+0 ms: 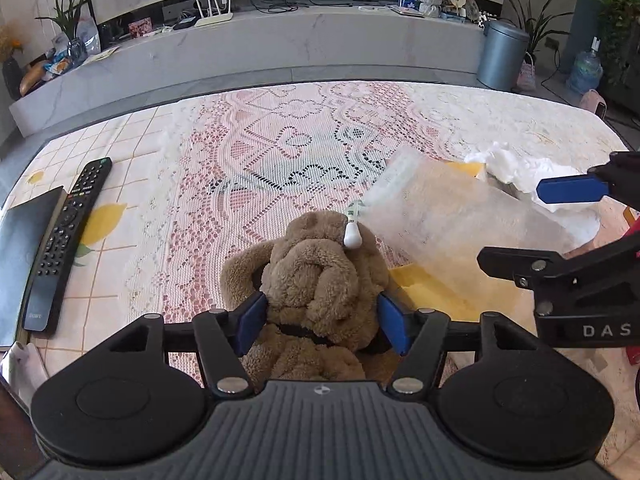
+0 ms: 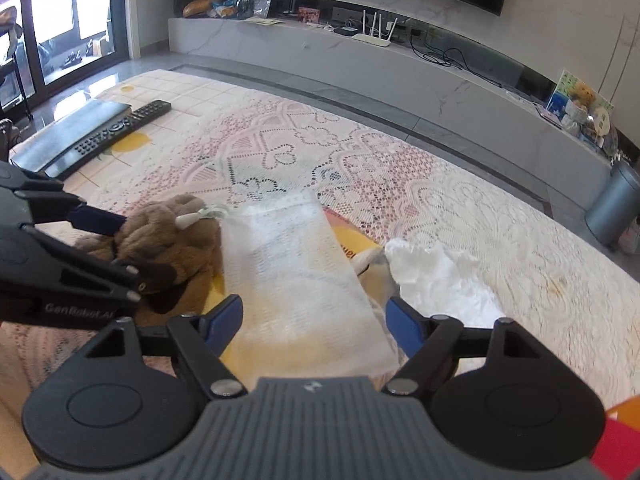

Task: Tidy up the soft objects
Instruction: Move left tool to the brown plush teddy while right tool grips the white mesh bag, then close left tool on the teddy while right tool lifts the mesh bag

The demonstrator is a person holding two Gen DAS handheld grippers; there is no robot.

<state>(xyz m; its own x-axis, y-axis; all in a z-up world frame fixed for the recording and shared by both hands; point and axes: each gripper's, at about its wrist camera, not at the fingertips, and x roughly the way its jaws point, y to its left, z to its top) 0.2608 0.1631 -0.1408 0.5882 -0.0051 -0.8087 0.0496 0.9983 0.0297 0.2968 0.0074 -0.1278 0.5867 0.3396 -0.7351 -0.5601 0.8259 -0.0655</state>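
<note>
A brown plush toy (image 1: 316,276) lies on the lace-covered table (image 1: 280,152), with a white cord toggle (image 1: 352,236) resting on it. My left gripper (image 1: 322,326) is open and straddles the toy, one blue pad at each side. To the toy's right, a white mesh bag (image 2: 296,272) lies over a yellow flat thing (image 1: 432,292). My right gripper (image 2: 314,322) is open with the bag's near end between its pads. Each gripper shows in the other's view: the right gripper (image 1: 516,226) above the mesh bag (image 1: 440,216), the left gripper (image 2: 120,248) on the plush toy (image 2: 168,240).
A crumpled white cloth (image 2: 440,280) lies right of the bag. A black remote (image 1: 68,236) and a dark flat book (image 1: 24,248) sit at the table's left edge. Beyond the table are a low marble TV bench (image 1: 280,40) and a grey bin (image 1: 502,56).
</note>
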